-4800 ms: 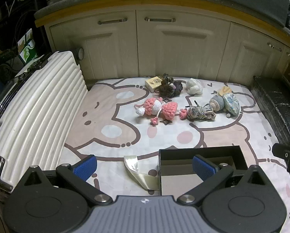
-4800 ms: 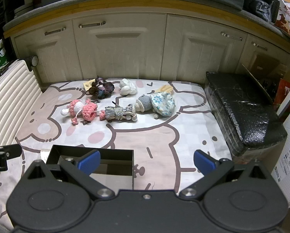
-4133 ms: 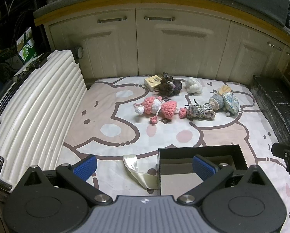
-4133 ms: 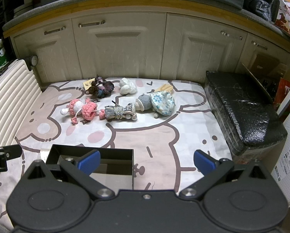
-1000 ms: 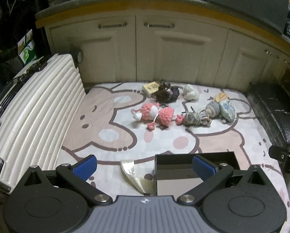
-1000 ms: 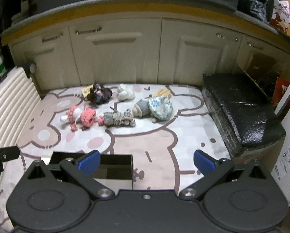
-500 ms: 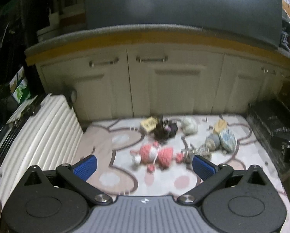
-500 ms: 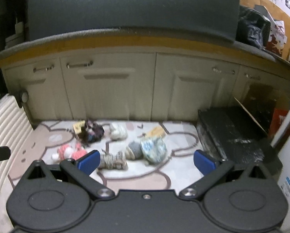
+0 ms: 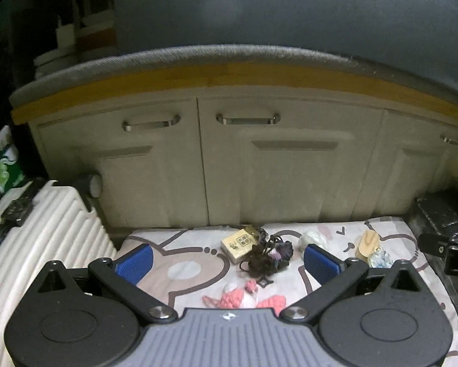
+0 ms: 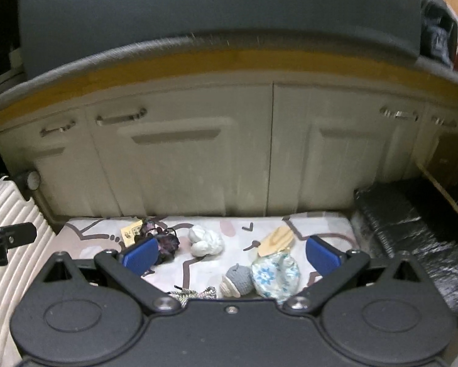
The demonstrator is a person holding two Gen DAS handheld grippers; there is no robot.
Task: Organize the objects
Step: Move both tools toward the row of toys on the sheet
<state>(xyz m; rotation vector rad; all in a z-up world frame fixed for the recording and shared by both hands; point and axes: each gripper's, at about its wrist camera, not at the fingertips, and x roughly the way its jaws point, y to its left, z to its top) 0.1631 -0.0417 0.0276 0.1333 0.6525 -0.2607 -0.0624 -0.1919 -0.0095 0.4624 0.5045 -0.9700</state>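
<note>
Small toys lie on a cartoon-print mat (image 9: 183, 263) below the cabinets. In the left wrist view I see a tan card box (image 9: 238, 242), a dark brown yarn bundle (image 9: 267, 257), a white ball (image 9: 313, 240) and a pink crochet doll (image 9: 244, 298). My left gripper (image 9: 227, 261) is open, well above and short of them. In the right wrist view a white plush (image 10: 206, 241), a wooden piece (image 10: 276, 240), a grey crochet doll (image 10: 236, 279) and a blue floral pouch (image 10: 275, 273) show between the blue pads of my open right gripper (image 10: 230, 253). The black box is out of view.
A white ribbed suitcase (image 9: 36, 244) lies along the mat's left side. Cream cabinet doors (image 9: 278, 168) with metal handles close off the back. A black wrapped block (image 10: 412, 232) borders the mat on the right. The other gripper's tip (image 9: 443, 249) shows at the right edge.
Both grippers have tilted up and moved forward toward the cabinets. The black box and foil sheet have dropped out of view below. The toys now sit low in both views.
</note>
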